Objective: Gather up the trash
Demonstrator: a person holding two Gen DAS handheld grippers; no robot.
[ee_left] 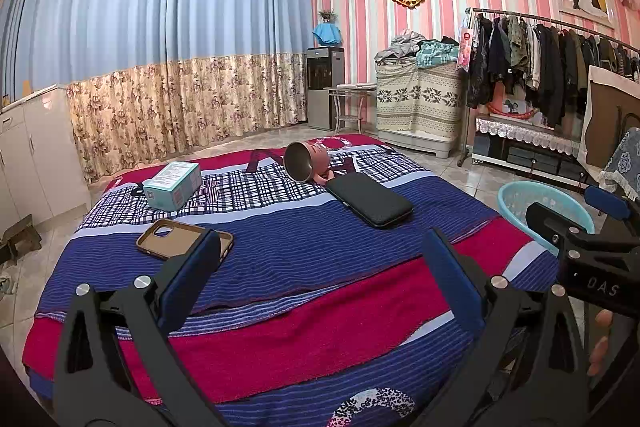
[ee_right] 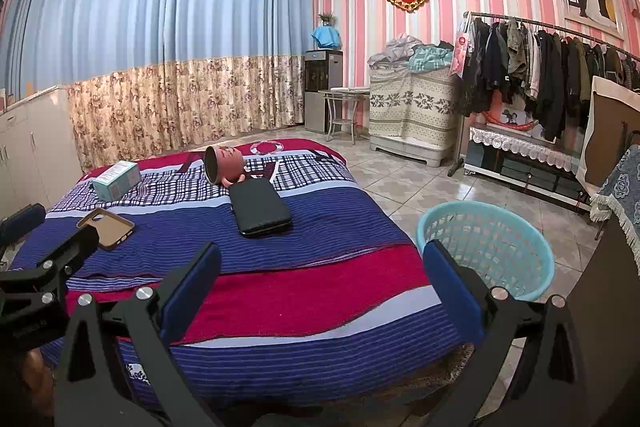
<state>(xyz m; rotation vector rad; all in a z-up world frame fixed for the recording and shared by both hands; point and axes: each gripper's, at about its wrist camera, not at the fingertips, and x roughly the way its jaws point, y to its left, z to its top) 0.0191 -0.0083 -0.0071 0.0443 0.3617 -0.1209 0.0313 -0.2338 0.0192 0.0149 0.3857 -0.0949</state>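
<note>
Both the left tongs (ee_left: pixel 320 259) and right tongs (ee_right: pixel 322 267) are held apart and empty above the bed (ee_right: pixel 320 267), where a box (ee_left: pixel 173 185), phone case (ee_left: pixel 176 237), tipped mug (ee_left: pixel 306 161) and black wallet (ee_left: pixel 370 199) lie uncollected; a first reach, then the basket (ee_right: pixel 486 249) beside the bed, is judged next.

We see the room evenly and brightly lit from overhead, with only soft shadows under things on the bed (ee_left: pixel 304 227). Colours run saturated. Fisheye bending curves the curtains (ee_left: pixel 160 39) and walls, black corners vignette both views, and far detail looks slightly soft.
</note>
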